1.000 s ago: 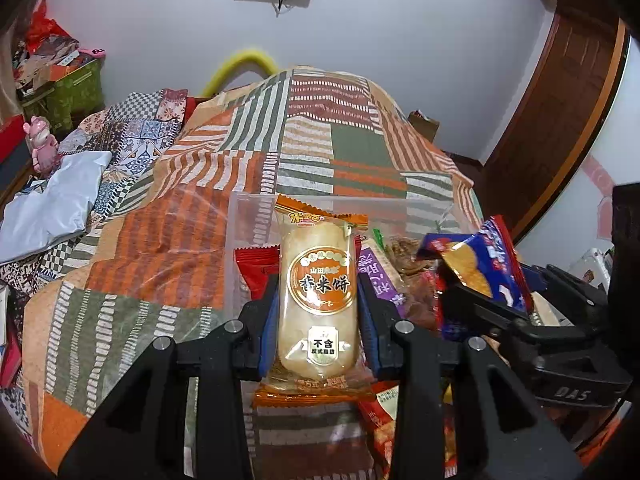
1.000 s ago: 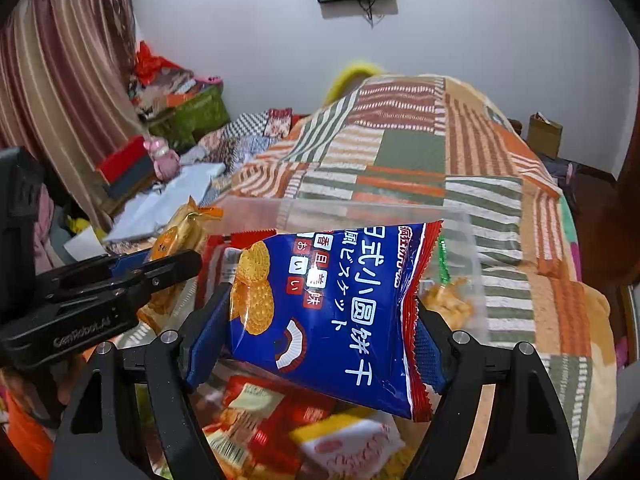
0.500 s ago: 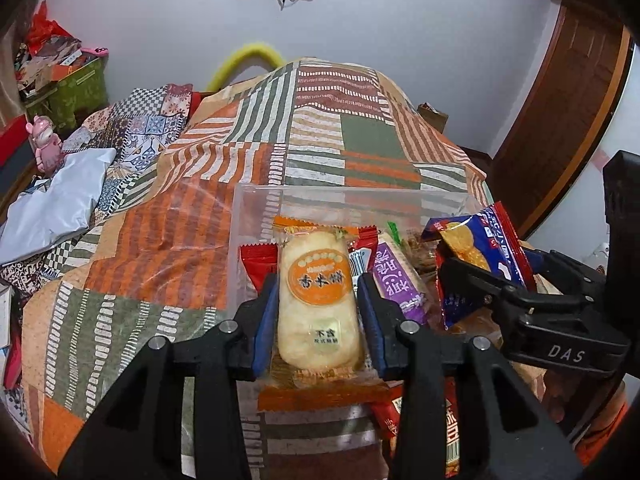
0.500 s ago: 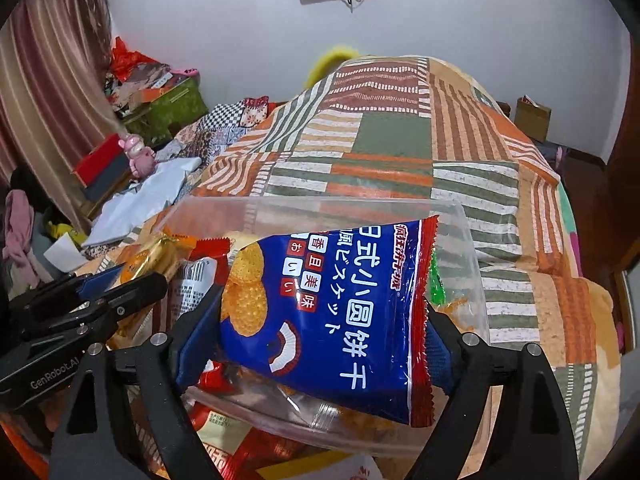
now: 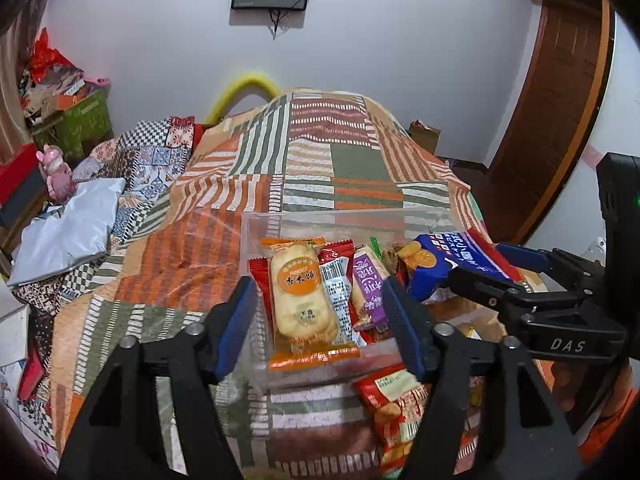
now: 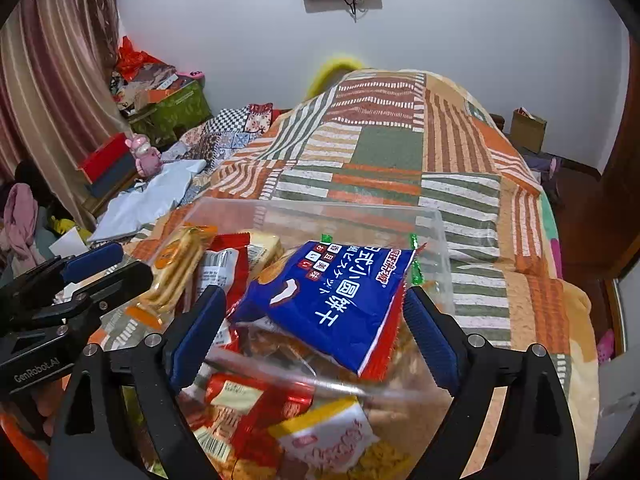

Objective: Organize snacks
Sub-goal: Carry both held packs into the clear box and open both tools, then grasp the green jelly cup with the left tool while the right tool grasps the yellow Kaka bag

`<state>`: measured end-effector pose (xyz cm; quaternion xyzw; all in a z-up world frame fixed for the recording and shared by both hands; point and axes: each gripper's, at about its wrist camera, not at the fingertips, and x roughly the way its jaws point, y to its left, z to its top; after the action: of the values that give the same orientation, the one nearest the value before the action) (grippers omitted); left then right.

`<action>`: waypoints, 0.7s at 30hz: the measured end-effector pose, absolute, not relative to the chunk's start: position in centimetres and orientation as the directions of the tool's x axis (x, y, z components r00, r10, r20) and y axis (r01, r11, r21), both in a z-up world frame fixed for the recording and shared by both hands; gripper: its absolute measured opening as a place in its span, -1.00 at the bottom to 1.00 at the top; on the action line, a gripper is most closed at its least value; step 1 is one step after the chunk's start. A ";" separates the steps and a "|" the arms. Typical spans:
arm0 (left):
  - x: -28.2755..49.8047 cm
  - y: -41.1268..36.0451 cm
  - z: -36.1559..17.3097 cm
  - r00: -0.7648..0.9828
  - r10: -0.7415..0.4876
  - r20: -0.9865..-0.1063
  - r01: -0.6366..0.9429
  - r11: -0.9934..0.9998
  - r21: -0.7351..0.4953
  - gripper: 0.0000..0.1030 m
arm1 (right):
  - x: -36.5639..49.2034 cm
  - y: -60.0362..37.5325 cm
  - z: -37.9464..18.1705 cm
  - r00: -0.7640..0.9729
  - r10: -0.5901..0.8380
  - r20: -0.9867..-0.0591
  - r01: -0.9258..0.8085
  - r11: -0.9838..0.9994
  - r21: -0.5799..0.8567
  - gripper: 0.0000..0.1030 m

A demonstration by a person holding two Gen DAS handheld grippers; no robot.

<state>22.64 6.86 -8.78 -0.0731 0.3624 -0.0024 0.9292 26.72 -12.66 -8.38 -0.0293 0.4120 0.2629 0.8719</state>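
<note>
A clear plastic bin [image 5: 344, 216] stands on the patchwork bed and holds several snack packs. An orange rice cracker pack [image 5: 302, 300] lies in its left part, free between the spread fingers of my left gripper [image 5: 320, 312], which is open. A blue biscuit bag [image 6: 332, 304] lies tilted on the snacks in the bin's right part [image 6: 432, 220]. My right gripper [image 6: 316, 320] is open around it, with the pads apart from the bag. The right gripper also shows in the left wrist view [image 5: 480, 272], the left gripper in the right wrist view [image 6: 96, 268].
Loose snack packs [image 6: 320, 432] lie on the bed in front of the bin. The bed's patchwork cover [image 5: 320, 160] stretches beyond. Clothes, a grey bag [image 5: 68, 228] and boxes lie to the left. A wooden door [image 5: 560, 120] is at the right.
Both grippers lowered their packs into the bin and opened. The rice cracker pack and the blue bag now rest in the bin, released.
</note>
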 end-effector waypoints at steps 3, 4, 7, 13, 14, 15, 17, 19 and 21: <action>21.5 7.1 -8.6 0.740 -0.048 -0.671 -0.049 0.991 -0.125 0.38 | 25.8 -13.2 -8.0 0.538 0.422 -0.729 -0.485 0.863 0.142 0.76; 21.1 7.2 -8.7 0.736 -0.046 -0.676 -0.050 0.991 -0.121 0.38 | 25.5 -13.3 -7.9 0.543 0.417 -0.729 -0.486 0.864 0.132 0.77; 19.9 7.5 -9.3 0.716 -0.044 -0.697 -0.054 0.992 -0.118 0.38 | 24.5 -13.9 -8.0 0.551 0.401 -0.732 -0.490 0.865 0.104 0.80; 17.3 8.8 -11.4 0.670 -0.032 -0.742 -0.092 0.988 -0.126 0.38 | 22.2 -15.0 -9.2 0.533 0.391 -0.750 -0.505 0.859 0.088 0.81; 17.0 9.0 -11.9 0.659 -0.031 -0.751 -0.098 0.987 -0.127 0.38 | 21.9 -15.1 -9.4 0.529 0.388 -0.754 -0.507 0.857 0.085 0.82; 16.7 9.1 -12.4 0.649 -0.030 -0.761 -0.104 0.986 -0.128 0.38 | 21.6 -15.3 -9.8 0.520 0.388 -0.761 -0.513 0.854 0.085 0.82; 16.1 9.4 -13.5 0.625 -0.029 -0.780 -0.116 0.985 -0.130 0.38 | 21.2 -15.5 -10.8 0.497 0.386 -0.777 -0.519 0.850 0.090 0.82; 15.6 9.5 -14.9 0.597 -0.034 -0.802 -0.123 0.983 -0.133 0.38 | 21.0 -15.8 -11.7 0.477 0.382 -0.792 -0.520 0.849 0.097 0.82; 15.2 9.7 -16.0 0.574 -0.038 -0.818 -0.129 0.982 -0.136 0.38 | 20.9 -16.1 -12.6 0.456 0.378 -0.806 -0.518 0.849 0.105 0.82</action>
<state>15.17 9.72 -15.98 -0.0904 0.4610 0.0256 0.8824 20.88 -16.10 -12.63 -0.0778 0.4501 0.2634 0.8497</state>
